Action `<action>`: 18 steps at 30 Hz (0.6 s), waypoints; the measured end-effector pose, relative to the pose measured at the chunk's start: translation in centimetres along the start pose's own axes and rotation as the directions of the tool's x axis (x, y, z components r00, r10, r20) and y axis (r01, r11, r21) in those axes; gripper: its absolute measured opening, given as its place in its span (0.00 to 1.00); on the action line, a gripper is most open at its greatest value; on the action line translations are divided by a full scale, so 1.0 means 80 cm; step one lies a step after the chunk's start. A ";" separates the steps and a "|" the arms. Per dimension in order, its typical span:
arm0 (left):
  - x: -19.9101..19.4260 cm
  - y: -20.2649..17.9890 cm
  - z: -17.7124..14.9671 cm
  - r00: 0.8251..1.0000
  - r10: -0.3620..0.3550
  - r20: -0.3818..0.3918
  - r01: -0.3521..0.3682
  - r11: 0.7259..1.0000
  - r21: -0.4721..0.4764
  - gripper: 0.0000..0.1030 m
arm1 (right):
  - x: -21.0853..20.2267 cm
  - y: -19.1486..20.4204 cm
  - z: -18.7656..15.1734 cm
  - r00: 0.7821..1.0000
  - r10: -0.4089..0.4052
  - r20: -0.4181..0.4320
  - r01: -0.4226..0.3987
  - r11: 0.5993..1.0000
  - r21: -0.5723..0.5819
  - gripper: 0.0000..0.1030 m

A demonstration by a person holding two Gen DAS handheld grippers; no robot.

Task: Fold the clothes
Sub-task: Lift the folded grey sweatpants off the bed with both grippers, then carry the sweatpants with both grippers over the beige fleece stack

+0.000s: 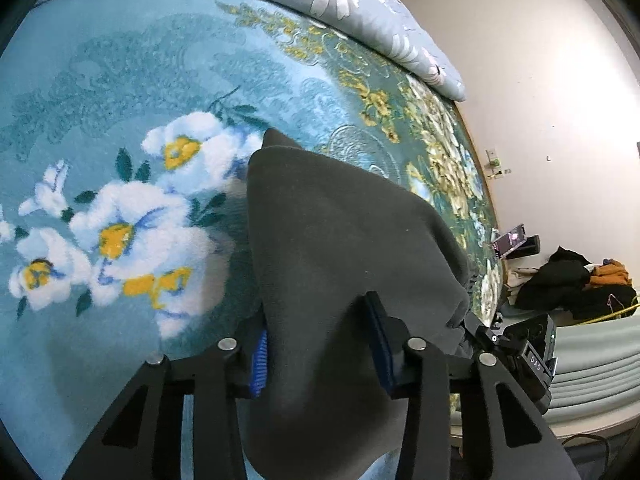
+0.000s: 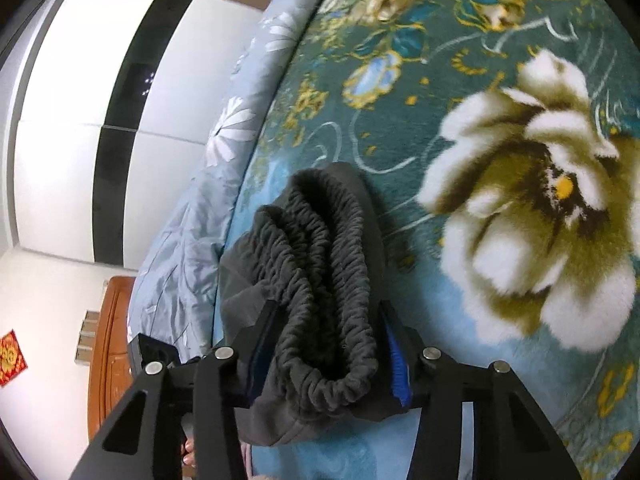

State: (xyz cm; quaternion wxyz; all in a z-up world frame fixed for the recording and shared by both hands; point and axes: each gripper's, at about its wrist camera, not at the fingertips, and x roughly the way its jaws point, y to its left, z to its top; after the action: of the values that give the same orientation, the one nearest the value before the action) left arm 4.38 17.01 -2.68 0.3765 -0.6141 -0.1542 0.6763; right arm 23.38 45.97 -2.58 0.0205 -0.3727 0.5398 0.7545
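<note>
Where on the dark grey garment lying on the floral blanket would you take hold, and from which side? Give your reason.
Grip the dark grey garment at its gathered elastic waistband, coming in from its open end, as the right gripper does. The stacked ribbed layers probably make a thick, firm edge that pads can pinch together; the smooth cloth between the left gripper fingers looks likelier to slip.

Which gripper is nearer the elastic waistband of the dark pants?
Right. The right gripper has the gathered waistband between its fingers. The left gripper holds plain grey fabric, no waistband visible there.
</note>
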 end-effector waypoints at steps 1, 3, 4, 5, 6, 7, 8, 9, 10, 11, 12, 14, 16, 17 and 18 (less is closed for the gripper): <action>-0.005 -0.002 -0.001 1.000 -0.006 0.005 0.005 1.000 0.004 0.38 | -0.002 0.005 -0.003 1.000 -0.001 -0.004 0.001 1.000 -0.004 0.49; -0.019 -0.006 -0.003 1.000 -0.020 0.019 0.020 1.000 0.017 0.37 | -0.008 0.016 -0.009 1.000 -0.003 -0.005 0.003 1.000 -0.020 0.48; -0.027 -0.009 -0.004 0.999 -0.027 0.026 0.027 0.999 0.024 0.37 | -0.011 0.023 -0.013 1.000 -0.002 -0.003 0.002 1.000 -0.028 0.48; -0.035 -0.011 -0.005 0.999 -0.035 0.032 0.034 0.999 0.030 0.37 | -0.015 0.030 -0.016 1.000 0.000 -0.002 0.000 0.999 -0.037 0.48; -0.044 -0.013 -0.005 0.998 -0.042 0.040 0.041 0.999 0.035 0.37 | -0.018 0.038 -0.019 1.000 0.002 -0.001 -0.002 0.999 -0.047 0.48; -0.054 -0.014 -0.006 0.998 -0.049 0.048 0.047 0.998 0.040 0.37 | -0.021 0.046 -0.023 1.000 0.005 0.001 -0.005 0.998 -0.057 0.48; -0.064 -0.015 -0.006 0.997 -0.057 0.059 0.054 0.998 0.043 0.37 | -0.025 0.056 -0.026 1.000 0.009 0.003 -0.009 0.998 -0.070 0.48; -0.076 -0.016 -0.007 0.995 -0.065 0.072 0.062 0.997 0.046 0.36 | -0.028 0.068 -0.029 1.000 0.015 0.005 -0.014 0.996 -0.086 0.48; -0.089 -0.016 -0.009 0.993 -0.074 0.089 0.070 0.996 0.048 0.36 | -0.030 0.080 -0.032 1.000 0.021 0.007 -0.020 0.995 -0.101 0.48; -0.104 -0.016 -0.011 0.991 -0.082 0.108 0.077 0.996 0.051 0.36 | -0.032 0.091 -0.035 1.000 0.027 0.009 -0.026 0.993 -0.116 0.48; -0.120 -0.015 -0.014 0.987 -0.090 0.130 0.083 0.995 0.056 0.36 | -0.035 0.105 -0.038 0.999 0.034 0.009 -0.032 0.990 -0.135 0.48; -0.154 -0.014 -0.020 0.979 -0.104 0.176 0.093 0.993 0.067 0.36 | -0.040 0.135 -0.046 0.999 0.052 0.007 -0.050 0.982 -0.181 0.48; -0.195 -0.009 -0.033 0.965 -0.113 0.237 0.097 0.992 0.079 0.36 | -0.041 0.166 -0.056 0.997 0.078 -0.004 -0.076 0.971 -0.228 0.48; -0.214 -0.005 -0.038 0.957 -0.117 0.267 0.099 0.992 0.081 0.35 | -0.041 0.182 -0.062 0.996 0.091 -0.011 -0.091 0.964 -0.251 0.48; -0.235 0.000 -0.045 0.947 -0.120 0.299 0.101 0.992 0.080 0.35 | -0.039 0.199 -0.068 0.994 0.106 -0.021 -0.107 0.955 -0.275 0.48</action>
State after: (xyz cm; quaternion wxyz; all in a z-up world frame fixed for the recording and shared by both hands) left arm 7.08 2.95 10.05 0.4050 -0.4814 -0.2226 0.7448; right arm 21.65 35.98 11.24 -0.0739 -0.3444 0.4486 0.8214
